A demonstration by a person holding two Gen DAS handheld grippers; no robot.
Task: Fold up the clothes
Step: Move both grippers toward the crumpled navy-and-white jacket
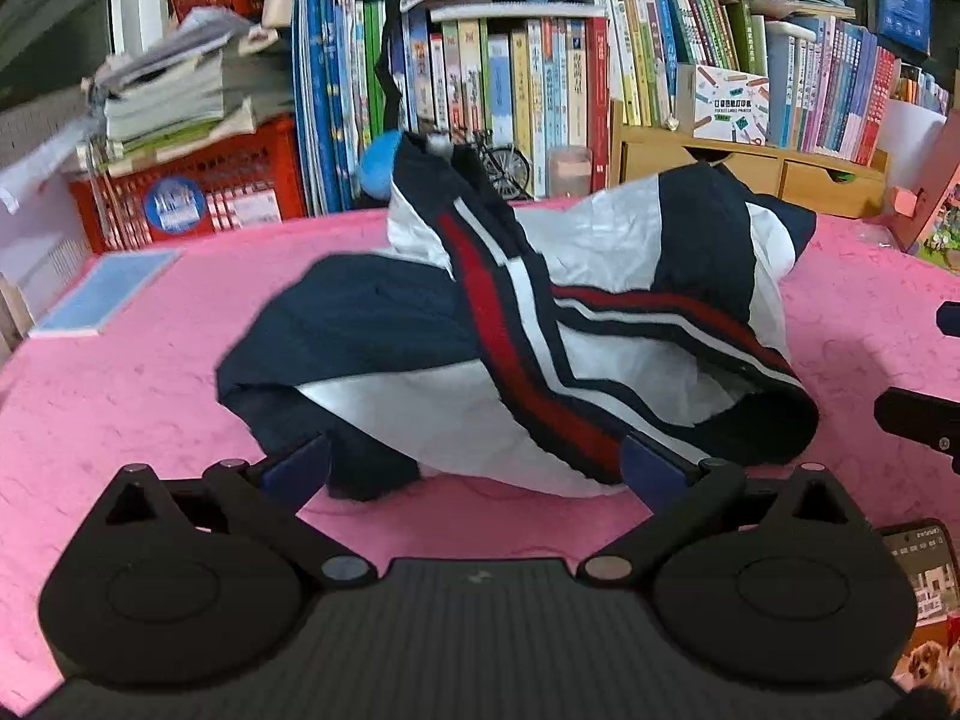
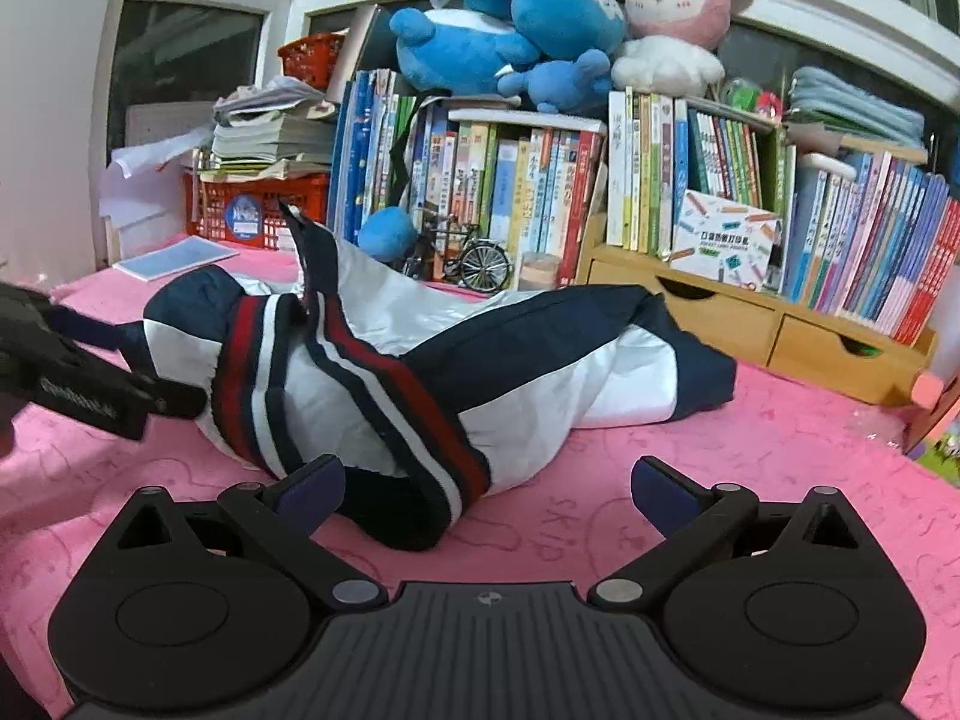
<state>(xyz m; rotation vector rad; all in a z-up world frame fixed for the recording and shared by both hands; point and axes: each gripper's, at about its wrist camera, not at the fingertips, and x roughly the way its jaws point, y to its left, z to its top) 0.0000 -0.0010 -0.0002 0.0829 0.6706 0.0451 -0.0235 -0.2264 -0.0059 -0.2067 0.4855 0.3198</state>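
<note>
Crumpled navy/white jacket [image 1: 510, 324] w/ red stripes on pink cloth [image 1: 150, 396]. Left gripper [image 1: 474, 468] & right gripper [image 2: 486, 489] both spread wide, holding nothing, hem betw. fingers.

- The left gripper [image 1: 477, 471] is spread wide, low over the pink cloth [image 1: 150, 372].
- A crumpled jacket [image 1: 528, 324], navy and white with red stripes, lies just ahead; its near hem sits between the fingers [image 1: 300, 468], ungripped.
- Books [image 1: 510, 84] line the back, with a red crate [image 1: 198, 180] to their left.
- A phone [image 1: 924, 570] shows at lower right.
</note>
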